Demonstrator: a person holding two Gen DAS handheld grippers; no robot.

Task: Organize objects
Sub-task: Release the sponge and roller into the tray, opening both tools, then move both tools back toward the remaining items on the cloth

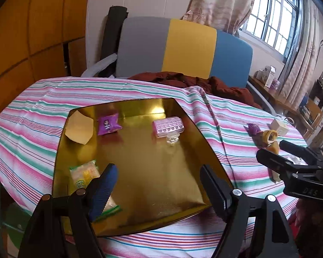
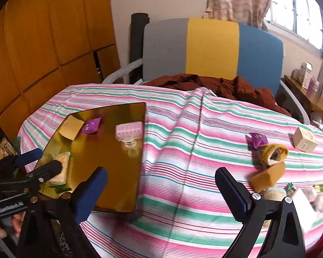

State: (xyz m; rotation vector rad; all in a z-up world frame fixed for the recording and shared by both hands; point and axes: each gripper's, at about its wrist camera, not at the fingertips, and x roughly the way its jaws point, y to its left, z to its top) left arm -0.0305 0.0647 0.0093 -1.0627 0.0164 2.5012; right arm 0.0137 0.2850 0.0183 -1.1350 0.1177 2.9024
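Left wrist view: left gripper (image 1: 159,185) hangs over the near edge of the gold tray (image 1: 152,182), fingers spread wide, nothing between them. Four things lie on the tray: a tan paper piece (image 1: 78,126) at the far left corner, a purple packet (image 1: 108,124) just beside it, a pink hair roller (image 1: 169,125) toward the far right with a clear clip (image 1: 172,138) touching its near side, and a green-and-white snack packet (image 1: 86,175) at the near left, partly hidden by the left finger. Off the tray, on the striped surface (image 1: 32,111) to the right, a purple wrapper (image 1: 253,129), a yellow knit piece (image 1: 269,137) and a small white box (image 1: 280,126) are not yet sorted. The right gripper (image 1: 275,152) shows at the right edge, near those loose things.

Right wrist view: right gripper (image 2: 161,185) is over bare striped cloth between tray and loose pile, fingers wide apart, empty. Purple wrapper (image 2: 257,139), yellow knit piece (image 2: 273,150), a tan sponge-like block (image 2: 267,176) and the small box (image 2: 304,139) sit well apart from the tray (image 2: 109,172). More small items at the near right edge (image 2: 316,195), too blurred to name. The left gripper (image 2: 38,161) shows at the left, over the tray's near corner.

Judgement: partly done, about half. Four pieces on the tray, at least four more, plus the blurred ones, left on the cloth.
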